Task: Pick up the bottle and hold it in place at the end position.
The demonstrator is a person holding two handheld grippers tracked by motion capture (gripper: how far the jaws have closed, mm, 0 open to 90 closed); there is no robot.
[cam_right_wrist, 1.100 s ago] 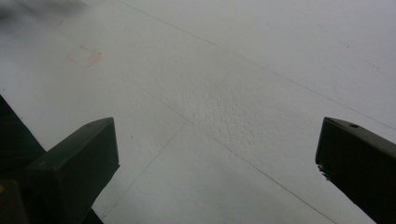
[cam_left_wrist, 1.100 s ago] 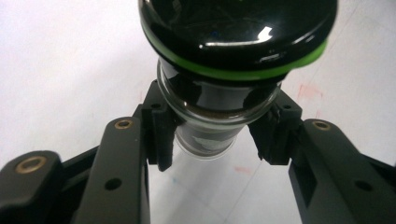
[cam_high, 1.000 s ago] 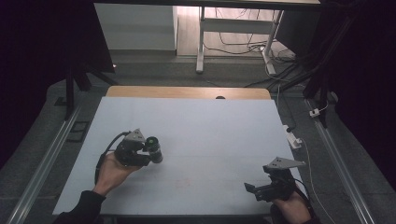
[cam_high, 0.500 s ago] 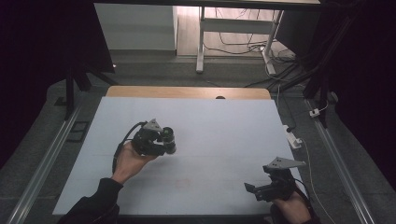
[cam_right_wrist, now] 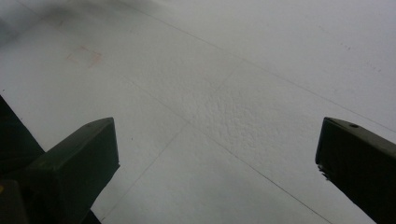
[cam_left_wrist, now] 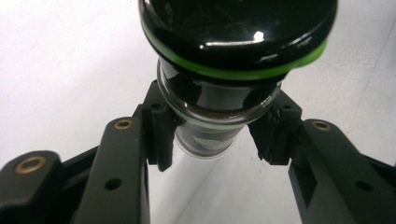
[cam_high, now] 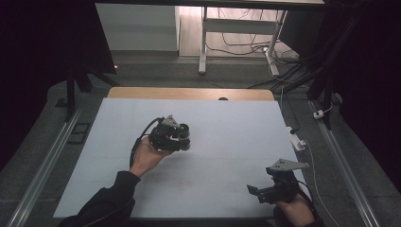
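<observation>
Left claw (cam_high: 182,137), jar (cam_left_wrist: 219,93) farther forward-right

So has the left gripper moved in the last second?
Yes. The left gripper, holding the jar, has gone right and away from the person, toward the table's middle.

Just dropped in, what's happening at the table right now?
A person holds a claw in each hand over the white table. The left claw is clamped on the neck of a small glass jar with a black lid and green ring, held above the middle-left of the table. The right claw sits near the front right corner with its jaws wide apart and nothing between them.
</observation>
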